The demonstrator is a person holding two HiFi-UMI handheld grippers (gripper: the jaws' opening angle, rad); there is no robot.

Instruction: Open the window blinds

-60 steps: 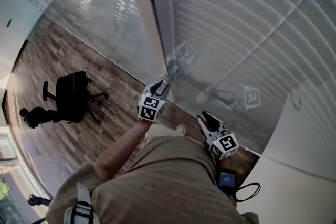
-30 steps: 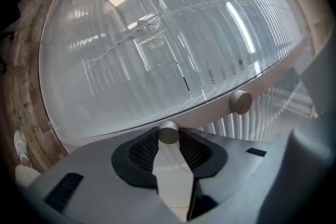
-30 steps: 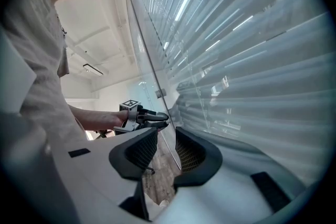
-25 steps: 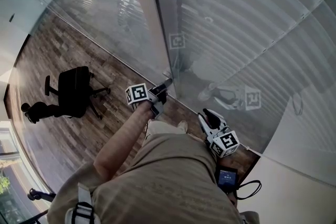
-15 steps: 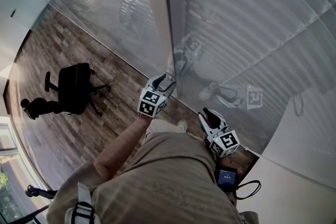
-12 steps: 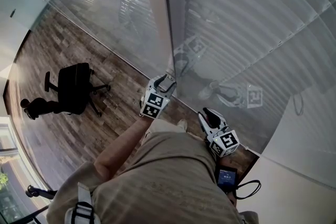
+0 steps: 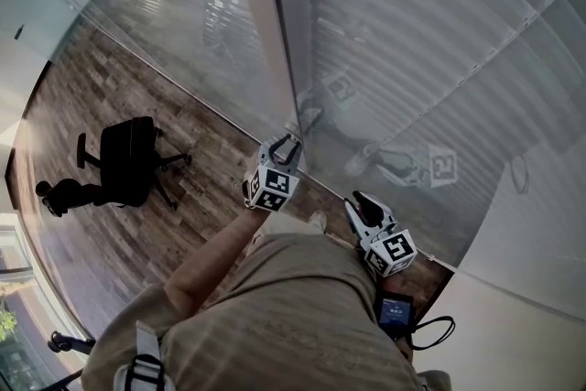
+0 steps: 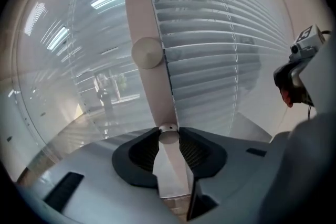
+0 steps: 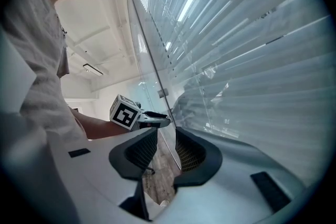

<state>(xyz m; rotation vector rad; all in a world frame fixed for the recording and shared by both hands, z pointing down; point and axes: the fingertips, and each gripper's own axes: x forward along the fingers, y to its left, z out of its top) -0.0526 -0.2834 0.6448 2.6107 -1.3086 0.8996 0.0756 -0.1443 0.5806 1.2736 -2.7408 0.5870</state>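
The jaws of the left gripper (image 8: 168, 139) have just been closing and are clamped on a small silver round knob (image 8: 168, 135) set on the face of a pale vertical window post (image 8: 148, 13). The right gripper (image 9: 165, 148) is held narrowly parted, with nothing gripped. White horizontal slatted blinds (image 8: 210, 39) are seen behind the glass along the post's right edge. A black office chair (image 7: 128, 162) is seen well apart on the wooden plank floor (image 7: 82, 105).

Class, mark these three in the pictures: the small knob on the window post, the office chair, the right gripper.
small knob (image 8: 168, 134): left gripper view, on its round face.
office chair (image 7: 128, 162): head view, middle of its black body.
right gripper (image 7: 359, 200): head view, midway between its fingertips.
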